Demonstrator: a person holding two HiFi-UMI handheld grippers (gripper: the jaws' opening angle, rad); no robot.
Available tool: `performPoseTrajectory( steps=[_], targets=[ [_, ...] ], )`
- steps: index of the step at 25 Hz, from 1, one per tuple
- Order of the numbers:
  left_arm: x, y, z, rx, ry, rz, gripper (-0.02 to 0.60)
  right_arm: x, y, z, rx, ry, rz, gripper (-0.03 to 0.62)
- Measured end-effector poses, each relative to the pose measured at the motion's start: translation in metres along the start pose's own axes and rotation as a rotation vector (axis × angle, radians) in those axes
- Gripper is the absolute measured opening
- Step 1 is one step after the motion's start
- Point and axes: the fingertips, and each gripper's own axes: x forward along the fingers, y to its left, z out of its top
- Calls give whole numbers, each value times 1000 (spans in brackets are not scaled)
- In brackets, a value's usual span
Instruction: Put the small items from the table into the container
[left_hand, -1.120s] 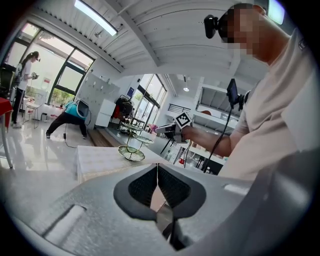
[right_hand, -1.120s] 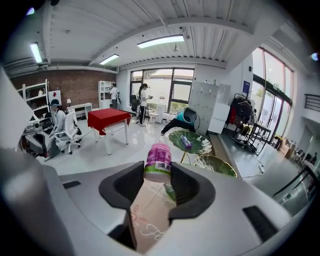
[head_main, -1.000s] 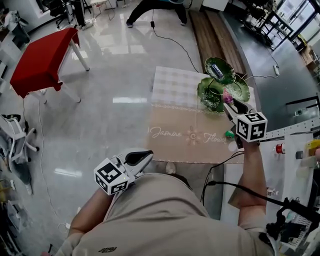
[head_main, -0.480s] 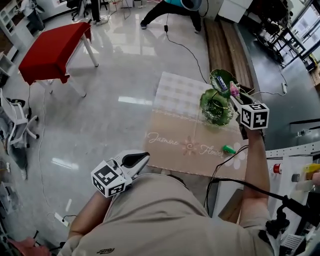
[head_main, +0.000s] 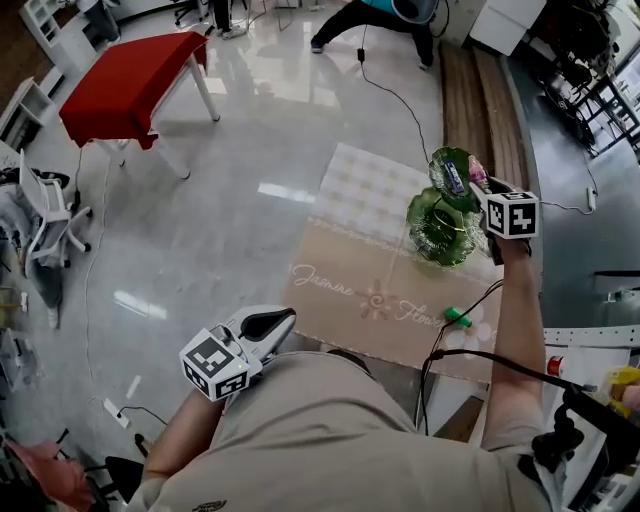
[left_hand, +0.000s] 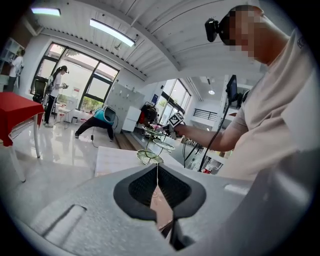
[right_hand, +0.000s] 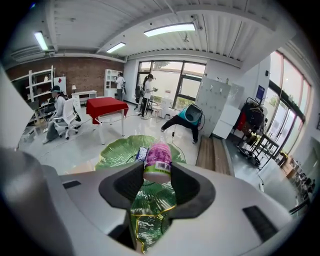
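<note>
A green leaf-shaped tiered dish (head_main: 440, 232) stands at the right of the table; its top leaf (right_hand: 120, 152) holds a blue packet (right_hand: 141, 153). My right gripper (head_main: 482, 186) is shut on a pink bottle (right_hand: 157, 161), holding it just above that top leaf, with a lower leaf (right_hand: 150, 210) showing under the jaws. A small green item (head_main: 457, 318) lies on the tan tablecloth (head_main: 365, 270) near the front right. My left gripper (head_main: 283, 320) hangs shut and holds nothing, close to my body off the table's front left; the left gripper view shows the dish (left_hand: 149, 157) far ahead.
A red table (head_main: 130, 75) stands far left on the glossy floor, and a person bends over at the back (head_main: 375, 15). Black cables (head_main: 455, 352) run off the table's front right edge. Shelving and equipment crowd the right side (head_main: 600, 60).
My right gripper has carried the pink bottle away from me, from beside the lower leaves up to the top leaf. The left gripper has shifted only slightly.
</note>
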Motion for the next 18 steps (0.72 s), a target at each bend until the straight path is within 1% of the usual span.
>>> performPoseTrajectory(
  steps=[4,8,12,14,18],
  targets=[
    [4,-4,-3,-21,-1,32,9,13,-2,-1,-55,37,2,176],
    [10,-5,-5,-28,3,37,9,21,0,-5,-92,65,15,179],
    [17,-6,-2,-23,-1,30,9,25,0,-5,-96,72,14,184],
    [18,-7,-2,-23,-2,23,9,25,-2,-6,-93,72,12,203],
    [16,-6,-2,-19,2,8,9,15,-2,-6,-77,59,-2,212]
  ],
)
